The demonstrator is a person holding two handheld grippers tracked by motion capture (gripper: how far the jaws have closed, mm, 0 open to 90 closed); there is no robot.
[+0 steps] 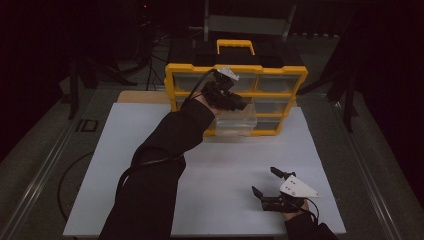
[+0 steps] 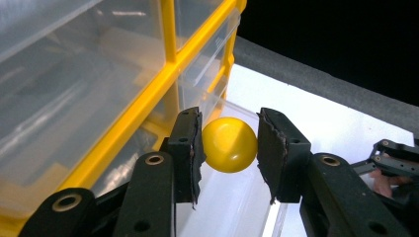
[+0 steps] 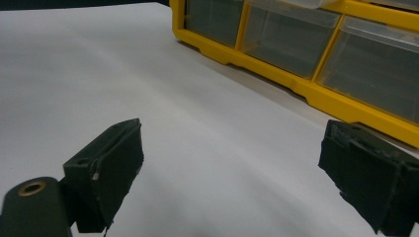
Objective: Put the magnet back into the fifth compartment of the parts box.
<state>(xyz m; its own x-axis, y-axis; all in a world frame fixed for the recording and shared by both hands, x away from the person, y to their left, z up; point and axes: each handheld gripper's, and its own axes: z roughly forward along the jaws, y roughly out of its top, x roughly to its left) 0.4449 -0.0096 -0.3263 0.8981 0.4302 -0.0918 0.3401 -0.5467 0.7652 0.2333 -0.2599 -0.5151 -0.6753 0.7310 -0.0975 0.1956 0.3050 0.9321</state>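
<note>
1. Dark room; white counter (image 1: 150, 150) carries a yellow drawer organizer (image 1: 235, 97) at its far edge.
2. Left gripper (image 2: 230, 143): fingers (image 2: 188, 148) clamped on a yellow ball (image 2: 229, 144), held above a clear drawer (image 1: 237, 120) pulled out of the organizer's lower rows.
3. Right gripper (image 3: 232, 182): fingers wide, nothing between them, low over bare counter, well apart from the organizer.
4. Judgement: deposit step looks in hand.
5. Risk: ball sits near the drawer's rim; a release off-centre could bounce it out and let it roll across the counter.
6. Risk: pads grip a round surface, so slip is possible on tilt.
</note>
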